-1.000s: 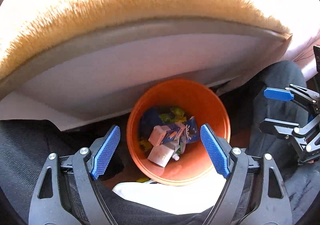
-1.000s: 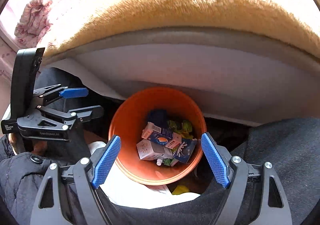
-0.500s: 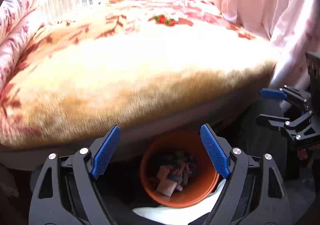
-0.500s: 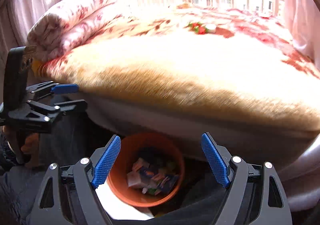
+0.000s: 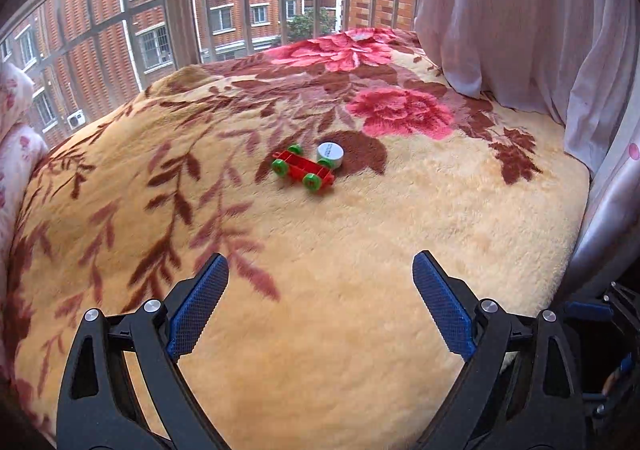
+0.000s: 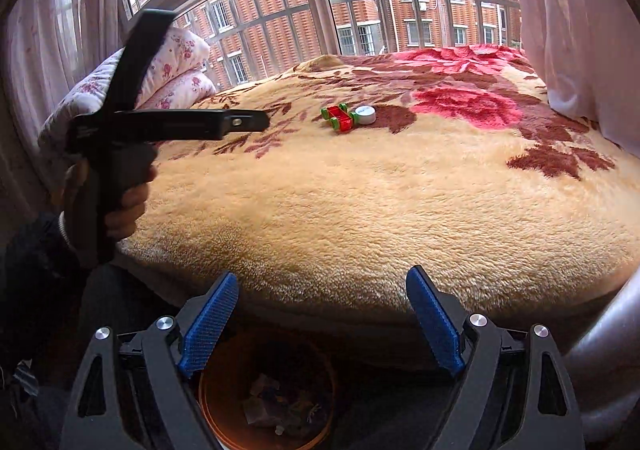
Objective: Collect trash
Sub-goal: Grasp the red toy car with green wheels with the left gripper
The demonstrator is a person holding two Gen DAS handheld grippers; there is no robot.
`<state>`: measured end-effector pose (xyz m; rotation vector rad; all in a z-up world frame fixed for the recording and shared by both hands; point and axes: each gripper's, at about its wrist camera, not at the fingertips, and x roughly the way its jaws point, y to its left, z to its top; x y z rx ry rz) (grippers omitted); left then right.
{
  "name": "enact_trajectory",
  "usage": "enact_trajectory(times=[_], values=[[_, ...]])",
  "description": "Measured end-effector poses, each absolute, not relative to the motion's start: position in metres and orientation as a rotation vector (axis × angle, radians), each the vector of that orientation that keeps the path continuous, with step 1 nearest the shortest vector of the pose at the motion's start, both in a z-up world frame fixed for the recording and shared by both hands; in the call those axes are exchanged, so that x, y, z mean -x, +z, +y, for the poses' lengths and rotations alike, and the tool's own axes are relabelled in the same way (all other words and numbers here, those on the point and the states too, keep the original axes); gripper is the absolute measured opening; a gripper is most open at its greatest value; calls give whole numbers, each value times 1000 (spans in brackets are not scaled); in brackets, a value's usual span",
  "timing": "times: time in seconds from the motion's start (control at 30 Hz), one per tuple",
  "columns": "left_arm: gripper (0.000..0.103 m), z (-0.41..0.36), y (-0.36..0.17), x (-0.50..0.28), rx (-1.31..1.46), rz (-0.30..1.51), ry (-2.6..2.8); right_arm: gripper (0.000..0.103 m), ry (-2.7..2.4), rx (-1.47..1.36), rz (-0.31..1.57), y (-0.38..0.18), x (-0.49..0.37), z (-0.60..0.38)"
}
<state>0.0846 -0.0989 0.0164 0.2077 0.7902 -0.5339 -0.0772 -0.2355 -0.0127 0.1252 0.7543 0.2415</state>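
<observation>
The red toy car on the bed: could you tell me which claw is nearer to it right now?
Left, I'd judge. The left claw is out over the blanket, facing the red toy car. The right claw sits back off the bed's edge, above the orange bin.

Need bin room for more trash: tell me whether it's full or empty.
Partly full: the orange bin holds cartons and wrappers at its bottom, with bare wall above them.
</observation>
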Motion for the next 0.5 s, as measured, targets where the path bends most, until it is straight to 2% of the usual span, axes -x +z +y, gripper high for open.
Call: enact_trajectory(times=[0.23,0.5], values=[[91,-134,-20,-170,-154,953,-534,85,217,-152,767,-23,63,-252],[91,-160,-45,-223,-231,1021,-446,85,200,-175,786,-32,45,-267]])
